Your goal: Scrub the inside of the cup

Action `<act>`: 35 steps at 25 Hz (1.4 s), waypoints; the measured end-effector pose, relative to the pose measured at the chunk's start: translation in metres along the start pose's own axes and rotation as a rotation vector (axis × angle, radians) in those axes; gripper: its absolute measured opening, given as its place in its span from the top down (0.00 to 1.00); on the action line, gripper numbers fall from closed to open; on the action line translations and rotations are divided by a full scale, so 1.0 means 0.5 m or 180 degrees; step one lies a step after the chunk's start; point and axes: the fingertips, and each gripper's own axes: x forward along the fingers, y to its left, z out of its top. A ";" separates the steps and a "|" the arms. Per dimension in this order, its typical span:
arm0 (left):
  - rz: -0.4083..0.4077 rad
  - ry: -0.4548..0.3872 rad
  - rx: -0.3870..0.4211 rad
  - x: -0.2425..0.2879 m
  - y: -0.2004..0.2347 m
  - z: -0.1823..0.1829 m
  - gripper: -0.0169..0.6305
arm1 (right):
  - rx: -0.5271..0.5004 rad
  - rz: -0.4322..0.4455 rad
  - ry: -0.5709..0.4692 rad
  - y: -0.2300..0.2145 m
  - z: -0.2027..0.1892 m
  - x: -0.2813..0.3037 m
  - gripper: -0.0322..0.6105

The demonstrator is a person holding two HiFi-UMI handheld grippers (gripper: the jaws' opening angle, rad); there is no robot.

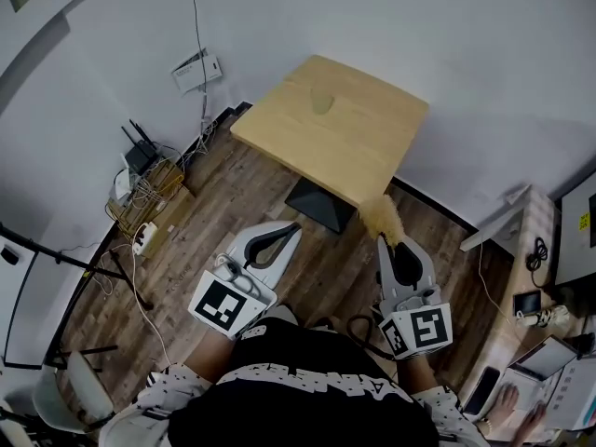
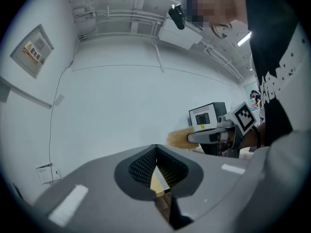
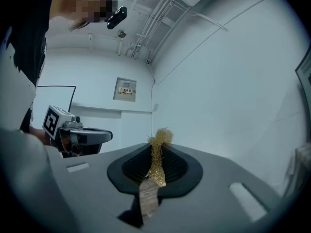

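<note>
The scrubbing hasn't started yet, as I read it; this looks like the approach. The person stands short of the wooden table (image 1: 368, 147) with both grippers held level and pointing toward it.

The right gripper (image 3: 156, 147) has its jaws pinched together on a golden, wiry scrubber (image 1: 381, 215). The scrubber's fluffy tuft sticks out past the jaw tips, near the table's near edge. The left gripper (image 2: 156, 149) has its jaws pressed fully together with nothing between them. Both are on the near side of the table, not over it.

What I take for the cup (image 1: 321, 101) is a small pale shape on the far half of the table, well apart from both grippers.

Next, I'd judge the left gripper has to open and take hold of the cup to steady it. The right one then has to bring the tuft to the cup's mouth.

The cup is hard to make out. It is almost the table's own colour, and I can't tell whether it stands upright or which way its mouth faces. Neither gripper view shows it at all. The person's hands are mostly hidden behind the marker cubes.
</note>
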 end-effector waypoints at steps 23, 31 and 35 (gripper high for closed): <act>-0.0139 -0.0318 -0.0134 0.108 0.178 -0.025 0.97 | -0.0198 -0.0352 0.0144 -0.045 0.010 0.136 0.86; -0.0287 -0.0312 -0.0129 0.157 0.230 -0.045 0.97 | -0.0167 -0.0468 0.0166 -0.051 -0.002 0.198 0.85; -0.0403 -0.0200 -0.0102 0.179 0.238 -0.052 0.97 | -0.0172 -0.0543 0.0186 -0.057 -0.007 0.217 0.85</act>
